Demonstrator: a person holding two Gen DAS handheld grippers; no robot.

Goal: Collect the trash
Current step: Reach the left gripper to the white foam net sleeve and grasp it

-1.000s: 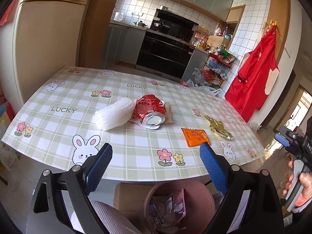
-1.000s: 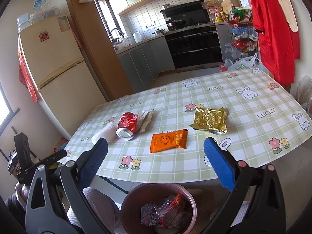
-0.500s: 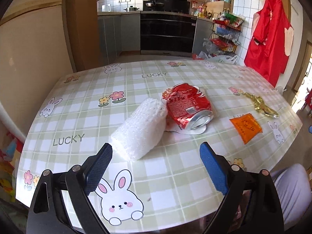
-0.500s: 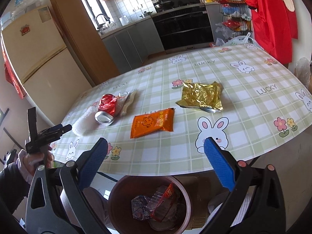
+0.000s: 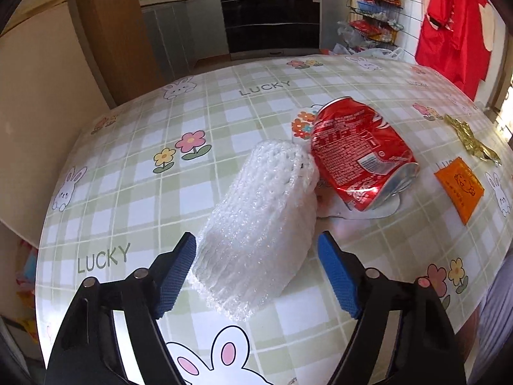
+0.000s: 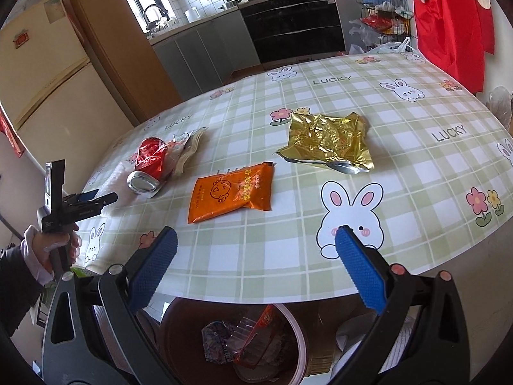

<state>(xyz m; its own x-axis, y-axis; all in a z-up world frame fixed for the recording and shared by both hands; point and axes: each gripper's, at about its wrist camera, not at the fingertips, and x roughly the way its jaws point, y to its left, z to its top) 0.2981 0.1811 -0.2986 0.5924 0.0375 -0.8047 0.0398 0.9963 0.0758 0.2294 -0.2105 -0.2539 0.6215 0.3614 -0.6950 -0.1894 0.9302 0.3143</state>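
Here the foam net (image 5: 256,224), a white mesh sleeve, lies on the surface (image 5: 128,173) directly between the blue pads of the left hand-held gripper (image 5: 256,276), its near end reaching back into the gap. The jaws have just been closing around it; the left pad (image 5: 174,276) sits at the net's edge, while a sliver of space shows at the other pad, so no firm squeeze yet. It looks very light, soft and springy, likely to flatten under pressure and unlikely to slip on the ribbed pads; taking it across the thick middle of its near end seems safest. Just beyond the net, touching its far end on the right, lies a crushed red can (image 5: 359,157), thin-walled and easy to nudge, resting on a bit of white paper. Further right are an orange packet (image 5: 458,189) and a gold wrapper (image 5: 471,141).

The right hand-held gripper (image 6: 256,272) hangs wide open and empty at the surface's near edge, the packet ahead of it and the bin (image 6: 179,337) below, already holding wrappers.
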